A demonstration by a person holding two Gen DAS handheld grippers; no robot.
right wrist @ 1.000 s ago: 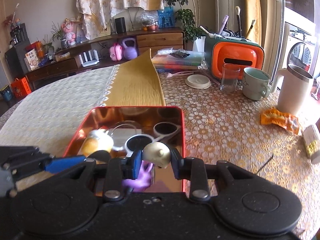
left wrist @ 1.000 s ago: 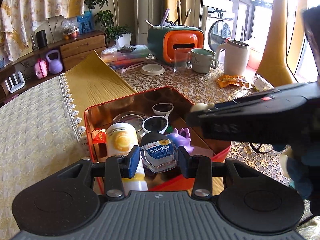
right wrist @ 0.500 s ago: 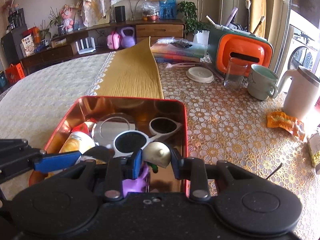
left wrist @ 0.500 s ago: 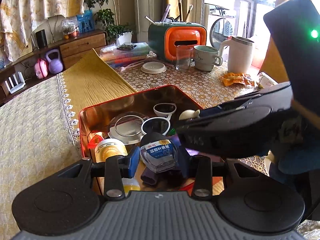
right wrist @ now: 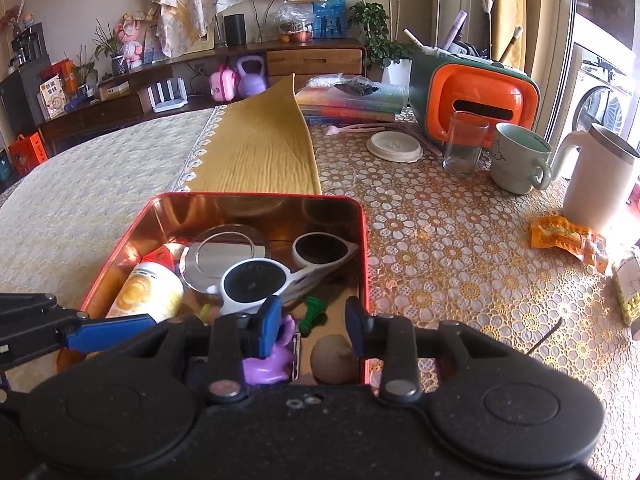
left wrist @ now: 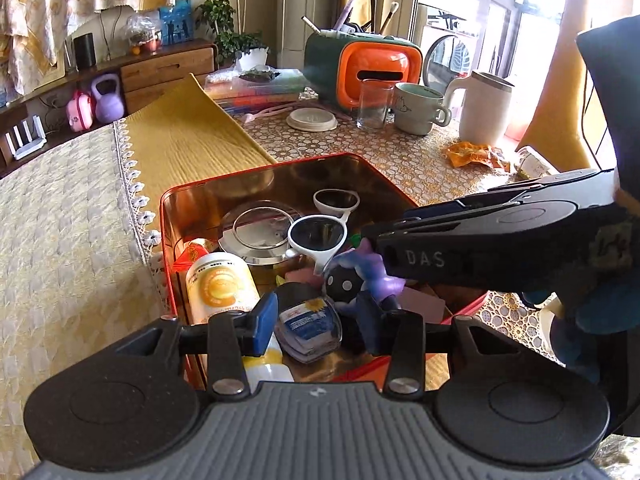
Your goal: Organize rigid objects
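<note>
Blue-padded, our right gripper (right wrist: 310,322) has its fingers (right wrist: 269,320) spread over the near right corner of the red metal tin with the coppery inside (right wrist: 365,240). Half a second ago they were clenched on a small cream-coloured rounded object (right wrist: 334,358); they have just been opening, and now that object lies on the tin floor below them, touching neither pad. We read that as a drop made: one more rigid thing is in the container.

Our left gripper (left wrist: 316,322) is a different matter. Its fingers (left wrist: 262,320) have a small clear jar with a blue label and black cap (left wrist: 310,326) between them, low over the tin's near edge. A second ago the jar sat upright between the pads; now it leans, and it seems to be slipping from the grip. Whether the pads press on it we cannot tell, because the right-hand pad hides behind the jar.

Around these, the tin already holds a purple toy figure with a black spotted ball (left wrist: 360,276), white-framed dark-lensed sunglasses (left wrist: 320,236), a round mirrored disc (left wrist: 260,236), a white bottle with an orange label (left wrist: 222,288), and a small green piece (right wrist: 314,312).

For the task, we judge the right hand free to fetch another thing, while the jar is the piece about to settle. Farther off on the lace-covered table (right wrist: 460,260) stand a glass, mugs and an orange wrapper, which may or may not belong in the tin.
</note>
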